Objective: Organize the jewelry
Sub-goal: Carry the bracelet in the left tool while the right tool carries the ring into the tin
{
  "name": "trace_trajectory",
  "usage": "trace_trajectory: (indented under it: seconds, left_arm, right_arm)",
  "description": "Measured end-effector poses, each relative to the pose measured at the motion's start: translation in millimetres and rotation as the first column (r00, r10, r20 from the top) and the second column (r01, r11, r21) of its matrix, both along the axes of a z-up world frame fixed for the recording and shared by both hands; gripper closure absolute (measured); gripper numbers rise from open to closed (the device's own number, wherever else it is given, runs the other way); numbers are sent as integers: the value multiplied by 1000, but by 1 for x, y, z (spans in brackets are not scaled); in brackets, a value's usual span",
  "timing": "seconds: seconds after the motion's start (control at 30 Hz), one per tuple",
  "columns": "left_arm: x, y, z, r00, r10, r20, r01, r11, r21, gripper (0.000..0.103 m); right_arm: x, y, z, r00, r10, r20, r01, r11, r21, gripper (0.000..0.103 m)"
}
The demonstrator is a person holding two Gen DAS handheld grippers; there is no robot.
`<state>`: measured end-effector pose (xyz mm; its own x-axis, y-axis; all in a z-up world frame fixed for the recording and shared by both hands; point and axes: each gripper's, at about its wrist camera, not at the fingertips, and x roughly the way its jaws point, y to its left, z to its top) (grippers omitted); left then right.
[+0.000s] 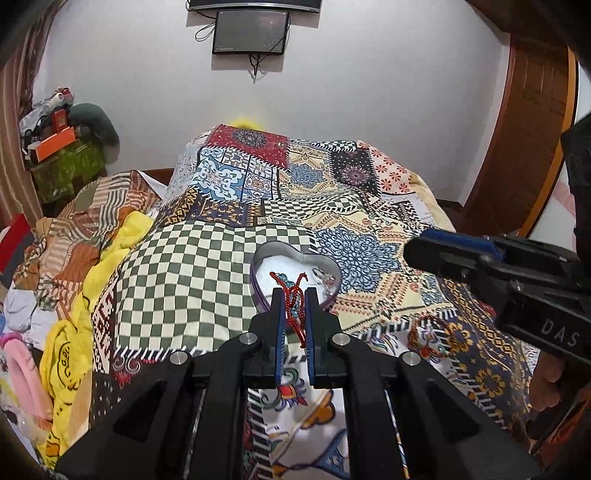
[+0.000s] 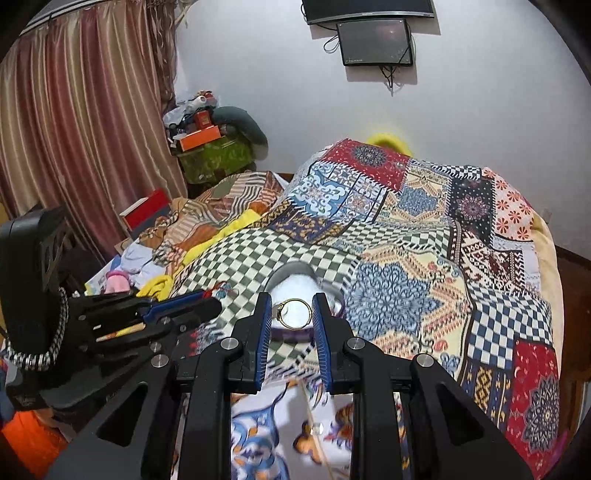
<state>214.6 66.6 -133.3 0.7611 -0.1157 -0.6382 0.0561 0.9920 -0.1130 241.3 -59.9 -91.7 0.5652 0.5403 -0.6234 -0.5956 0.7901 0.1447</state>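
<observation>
A heart-shaped tin (image 1: 258, 254) with white lining lies open on the patchwork bedspread (image 1: 192, 266). My left gripper (image 1: 294, 293) is shut on a red and teal beaded piece of jewelry (image 1: 295, 306), held just in front of the tin. In the right wrist view the tin (image 2: 291, 271) lies ahead. My right gripper (image 2: 291, 299) is shut on a round gold bangle (image 2: 293, 313), held over the tin's near edge. The right gripper also shows in the left wrist view (image 1: 424, 251), and the left gripper in the right wrist view (image 2: 210, 304).
A heap of clothes (image 1: 66, 295) lies on the bed's left side. A green box with orange items (image 2: 214, 151) stands by the curtain (image 2: 74, 129). Screens (image 1: 251, 31) hang on the white wall. A wooden door (image 1: 532, 122) is at the right.
</observation>
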Motion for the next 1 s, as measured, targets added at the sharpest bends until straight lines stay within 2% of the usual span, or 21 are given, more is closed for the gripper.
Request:
trace_trajectory:
  seconds: [0.43,0.7,1.0]
  left_arm:
    - [45,2,-12,1000,-12,-23,12,1000,-4,95]
    - [70,2,-26,996,-42,-83,40,999,-26,95]
    - [84,4,-41,988,-56,-146,50,998,-44,95]
  right_arm:
    - [44,15,-7,999,-9,-37,9,1000,3,83]
    - [74,27,-31,987,7,-162,-9,1000,-12,83]
    - [93,30,-44,963,14,-269,-13,1000,3,83]
